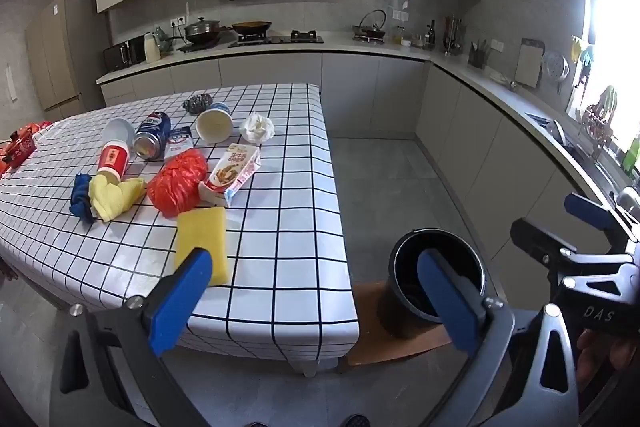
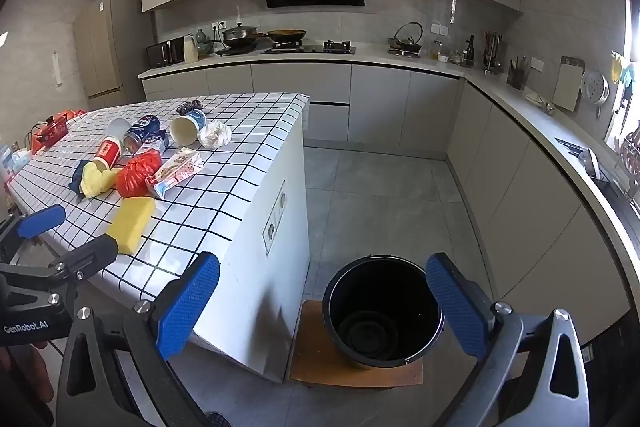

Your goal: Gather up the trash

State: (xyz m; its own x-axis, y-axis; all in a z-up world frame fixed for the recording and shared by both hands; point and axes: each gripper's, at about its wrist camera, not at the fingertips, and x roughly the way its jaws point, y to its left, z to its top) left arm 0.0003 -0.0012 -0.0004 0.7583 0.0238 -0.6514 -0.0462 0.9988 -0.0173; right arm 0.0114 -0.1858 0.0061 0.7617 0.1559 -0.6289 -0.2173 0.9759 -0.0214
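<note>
Trash: a loose cluster of litter lies on the checked tablecloth (image 1: 280, 227), toward the left and middle of the island top, well apart from the bucket.
Bucket: a black bucket (image 2: 384, 311) stands upright on a low brown board (image 2: 356, 367) on the floor, just beside the island's end wall; mouth up. Something round and dark seems to sit at its bottom, but the inside is too dim to tell what.
Paper cup: the red-and-white cup (image 1: 114, 157) lies on its side, long axis running away from the camera, its white lid end farthest off.
Can: the blue can (image 1: 152, 139) lies tipped, open end facing the camera.
Bowl: a white paper bowl (image 1: 214, 125) lies on its side, mouth toward the camera, nothing seen inside.
Carton: the printed carton (image 1: 232, 171) lies flat, long axis slanting from near-left to far-right.
Soft items: a red plastic bag (image 1: 178, 183) touches the carton; a yellow cloth (image 1: 114, 197) and blue cloth (image 1: 80, 195) lie left of it; crumpled white paper (image 1: 258, 127) sits near the right edge.
Sponge: a yellow sponge (image 1: 202, 243) lies nearest, long axis pointing toward the near table edge.
Edges and room: bare cloth runs along the right edge; open grey floor lies between island and counters.
Left gripper (image 1: 316, 299): jaws spread wide, nothing between them.
Right gripper (image 2: 324, 307): jaws spread wide, holding nothing, above the bucket side.
</note>
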